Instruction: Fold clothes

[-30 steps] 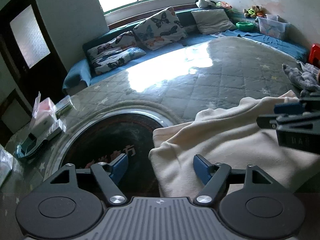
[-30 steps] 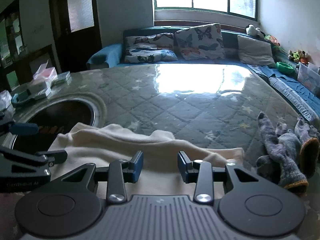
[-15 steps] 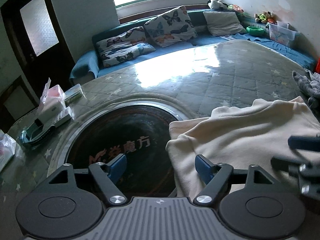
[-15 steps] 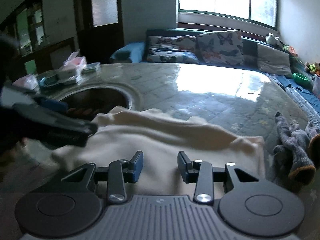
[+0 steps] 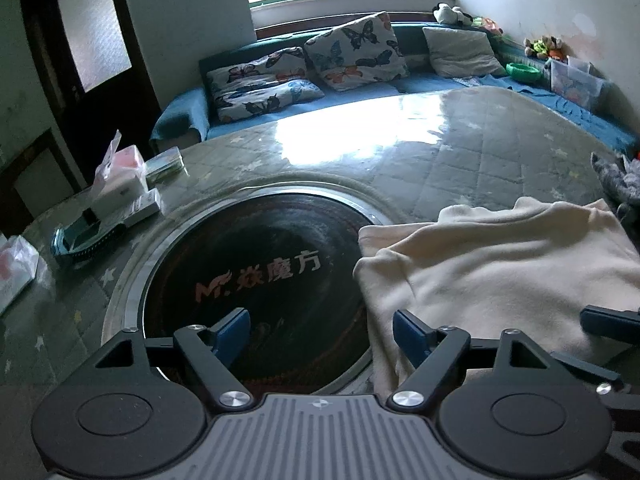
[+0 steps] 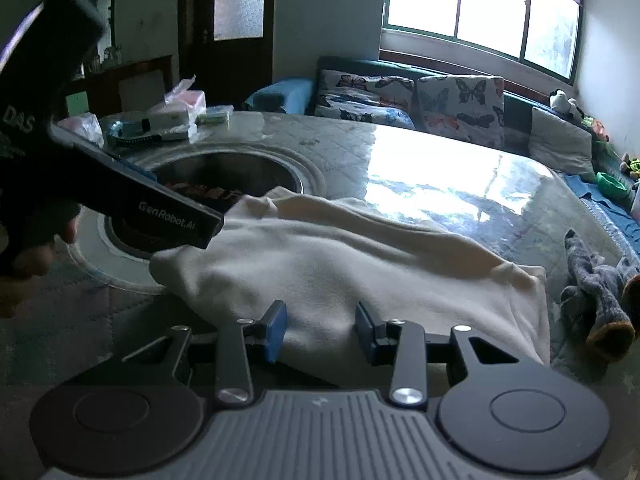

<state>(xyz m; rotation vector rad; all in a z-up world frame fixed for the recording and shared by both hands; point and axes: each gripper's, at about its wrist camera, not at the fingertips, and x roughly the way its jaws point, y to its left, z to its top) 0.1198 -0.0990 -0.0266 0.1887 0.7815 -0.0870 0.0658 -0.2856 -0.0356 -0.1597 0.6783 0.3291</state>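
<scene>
A cream garment (image 5: 500, 268) lies spread on the quilted table (image 5: 460, 160), its left edge over the rim of the round dark hotplate (image 5: 260, 272). My left gripper (image 5: 320, 334) hovers above the hotplate, just left of the garment. Its jaws are opening and hold nothing. In the right wrist view one of its fingers (image 6: 172, 212) reaches over the garment's (image 6: 360, 264) far left corner. My right gripper (image 6: 322, 332) hangs over the garment's near edge, partly open. Flat cloth shows between its pads without being pinched. It also shows at the left wrist view's lower right edge as the right gripper (image 5: 608, 324).
Grey knitted socks (image 6: 592, 292) lie right of the garment. Tissue packs and boxes (image 5: 120, 184) sit at the table's left side. A blue sofa with butterfly pillows (image 5: 352, 52) runs along the far side under the window. A person's hand (image 6: 32, 248) holds the left gripper.
Both views have swung leftward. The left gripper has shifted off the garment toward the hotplate with its jaws a little wider. In the right wrist view it now looms large at the left.
</scene>
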